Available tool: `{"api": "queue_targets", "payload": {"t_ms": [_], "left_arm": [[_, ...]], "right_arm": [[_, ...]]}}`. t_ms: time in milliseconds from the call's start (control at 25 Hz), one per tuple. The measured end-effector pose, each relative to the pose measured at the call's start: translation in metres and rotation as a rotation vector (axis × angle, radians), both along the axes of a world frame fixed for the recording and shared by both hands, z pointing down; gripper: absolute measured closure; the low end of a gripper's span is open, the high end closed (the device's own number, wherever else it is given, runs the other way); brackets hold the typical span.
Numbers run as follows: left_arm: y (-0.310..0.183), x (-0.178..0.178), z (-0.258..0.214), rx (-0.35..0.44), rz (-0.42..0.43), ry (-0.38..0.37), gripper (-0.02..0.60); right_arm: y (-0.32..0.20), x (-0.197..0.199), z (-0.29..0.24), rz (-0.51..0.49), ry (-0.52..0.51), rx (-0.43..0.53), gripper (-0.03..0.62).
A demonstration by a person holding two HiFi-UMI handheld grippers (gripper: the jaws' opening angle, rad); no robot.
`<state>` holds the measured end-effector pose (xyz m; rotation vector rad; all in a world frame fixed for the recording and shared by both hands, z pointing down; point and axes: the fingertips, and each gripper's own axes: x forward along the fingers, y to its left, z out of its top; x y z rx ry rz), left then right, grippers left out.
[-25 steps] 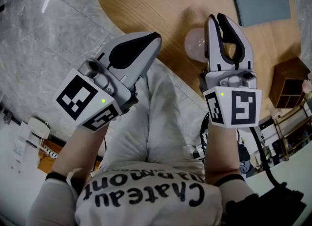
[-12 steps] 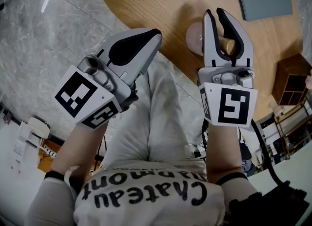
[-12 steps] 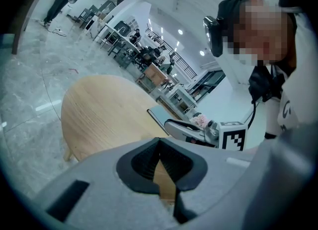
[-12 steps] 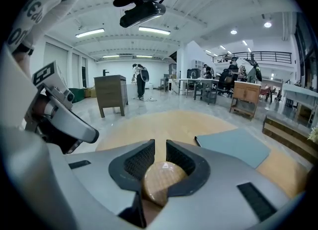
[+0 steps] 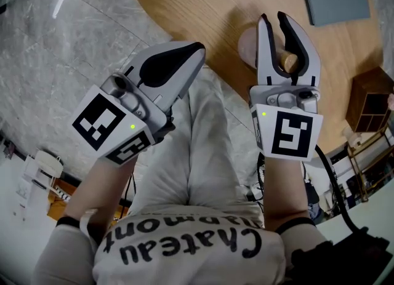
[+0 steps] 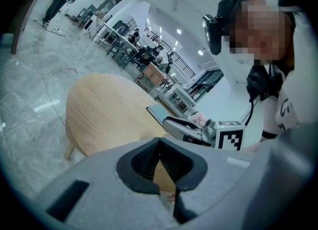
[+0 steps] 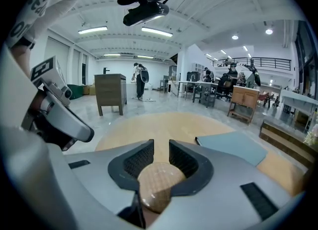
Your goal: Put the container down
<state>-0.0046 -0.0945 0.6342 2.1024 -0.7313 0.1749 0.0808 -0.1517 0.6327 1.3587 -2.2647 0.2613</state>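
wooden lid [image 5: 287,62] of the pink container [image 5: 248,48] sits clamped in your right hand-held gripper [image 5: 273,22] at the desk [image 5: 197,7] edge; your left hand-held gripper [image 5: 196,50] is closed, empty.

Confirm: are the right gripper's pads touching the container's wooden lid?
Touching. The right gripper view shows the round wooden lid wedged in the right gripper, with both dark pads pressing its sides and no gap.

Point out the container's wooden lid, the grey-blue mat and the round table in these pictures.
wooden lid [image 7: 158,187]: right gripper view, its rounded top.
grey-blue mat [image 7: 231,147]: right gripper view, middle of its surface.
round table [image 5: 203,7]: head view, bare wood of its top.
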Motion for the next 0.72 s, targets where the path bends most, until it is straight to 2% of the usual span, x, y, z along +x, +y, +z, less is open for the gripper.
{"api": "queue_targets", "payload": {"t_ms": [160, 320, 480, 720], "left_arm": [[0.000, -0.008, 0.002, 0.002, 0.000, -0.008, 0.568], [0.003, -0.012, 0.004, -0.001, -0.013, -0.007, 0.568], [0.007, -0.015, 0.005, -0.004, -0.019, -0.006, 0.568], [0.007, -0.015, 0.005, 0.006, -0.024, 0.000, 0.568]], "right_arm": [[0.001, -0.014, 0.000, -0.045, 0.062, 0.052, 0.523], [0.004, -0.014, 0.003, -0.048, 0.116, 0.061, 0.523], [0.003, -0.011, 0.002, -0.027, 0.107, 0.058, 0.523], [0.005, -0.017, 0.003, -0.057, 0.133, 0.073, 0.523]]}}
